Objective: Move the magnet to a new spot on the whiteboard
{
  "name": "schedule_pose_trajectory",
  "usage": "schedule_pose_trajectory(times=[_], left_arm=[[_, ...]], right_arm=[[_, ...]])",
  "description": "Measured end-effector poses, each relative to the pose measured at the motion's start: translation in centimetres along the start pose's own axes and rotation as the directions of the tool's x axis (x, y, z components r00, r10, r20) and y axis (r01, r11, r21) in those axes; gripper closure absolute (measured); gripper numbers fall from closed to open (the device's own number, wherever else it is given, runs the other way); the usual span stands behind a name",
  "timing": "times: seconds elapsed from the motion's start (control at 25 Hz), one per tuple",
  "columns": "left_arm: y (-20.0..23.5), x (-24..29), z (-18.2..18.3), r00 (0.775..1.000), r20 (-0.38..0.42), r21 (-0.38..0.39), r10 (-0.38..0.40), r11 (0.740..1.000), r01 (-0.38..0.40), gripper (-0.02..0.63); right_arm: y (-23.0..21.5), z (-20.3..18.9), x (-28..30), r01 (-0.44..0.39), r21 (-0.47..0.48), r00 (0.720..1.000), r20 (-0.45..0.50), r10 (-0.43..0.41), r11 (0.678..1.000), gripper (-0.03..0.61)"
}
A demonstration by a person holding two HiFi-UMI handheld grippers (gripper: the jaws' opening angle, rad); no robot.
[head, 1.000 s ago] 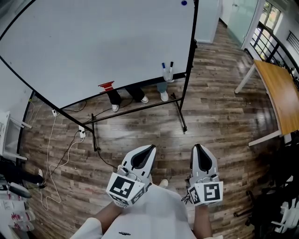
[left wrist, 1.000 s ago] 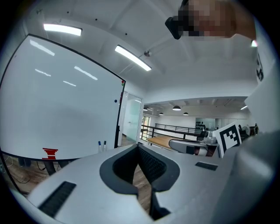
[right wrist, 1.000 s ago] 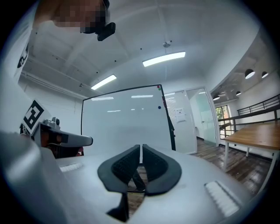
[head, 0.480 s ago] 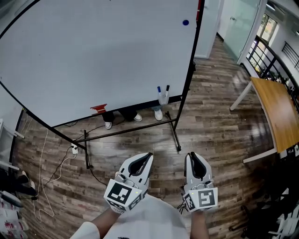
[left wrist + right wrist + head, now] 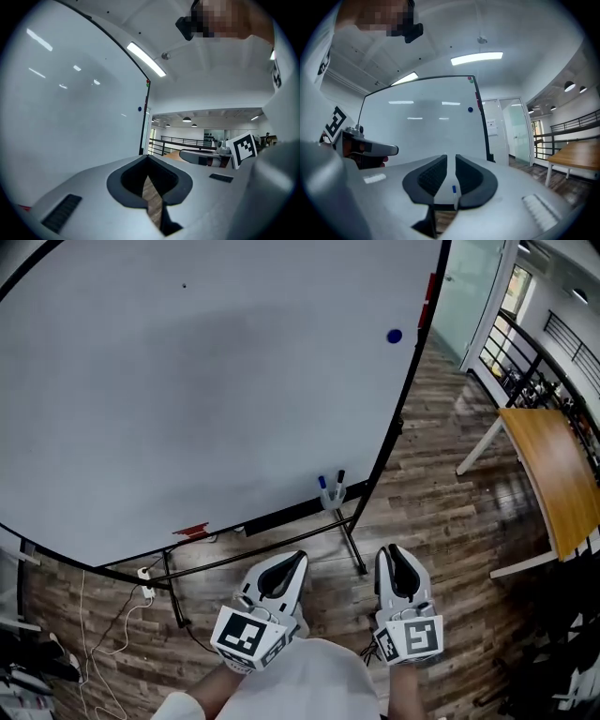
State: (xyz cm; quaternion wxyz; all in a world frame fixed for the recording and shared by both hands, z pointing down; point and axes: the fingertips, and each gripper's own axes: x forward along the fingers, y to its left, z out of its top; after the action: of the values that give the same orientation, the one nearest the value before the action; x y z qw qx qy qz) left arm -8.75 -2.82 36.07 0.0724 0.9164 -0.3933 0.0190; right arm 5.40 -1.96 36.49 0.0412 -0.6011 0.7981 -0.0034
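A small blue magnet (image 5: pixel 394 336) sticks near the upper right edge of the big whiteboard (image 5: pixel 187 399), far above both grippers. It also shows as a blue dot in the right gripper view (image 5: pixel 470 109) and the left gripper view (image 5: pixel 139 108). My left gripper (image 5: pixel 281 568) is held low near the person's body, with its tips together and nothing in it (image 5: pixel 147 158). My right gripper (image 5: pixel 398 563) is beside it at the same height. Its jaws are opening, with a narrow gap between the ribbed pads and nothing in that gap (image 5: pixel 451 157).
A cup of markers (image 5: pixel 330 491) and a red item (image 5: pixel 191 530) sit on the board's lower rail. The black stand's leg (image 5: pixel 352 545) reaches toward my grippers. A wooden table (image 5: pixel 553 474) stands at the right, cables (image 5: pixel 94 615) lie on the floor at the left.
The head view has tilted up: the whiteboard fills more of the frame and the magnet sits lower in it. Both grippers stay low by the body.
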Motion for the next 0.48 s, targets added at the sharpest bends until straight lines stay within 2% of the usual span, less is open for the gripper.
schedule_pose_trajectory(times=[0.2,0.48], left_arm=[[4.0,3.4,1.3,1.000,-0.004,-0.011,-0.028,1.000,0.028,0.607],[4.5,6.9,1.7,0.999,-0.010,-0.021,-0.042,0.999,0.042,0.607]], right_arm=[[-0.6,1.1,5.4,0.023,-0.012,1.000,0.010,-0.023,1.000,0.526],[-2.3,2.5,8.6,0.008,-0.025,1.000,0.024,-0.007,1.000,0.512]])
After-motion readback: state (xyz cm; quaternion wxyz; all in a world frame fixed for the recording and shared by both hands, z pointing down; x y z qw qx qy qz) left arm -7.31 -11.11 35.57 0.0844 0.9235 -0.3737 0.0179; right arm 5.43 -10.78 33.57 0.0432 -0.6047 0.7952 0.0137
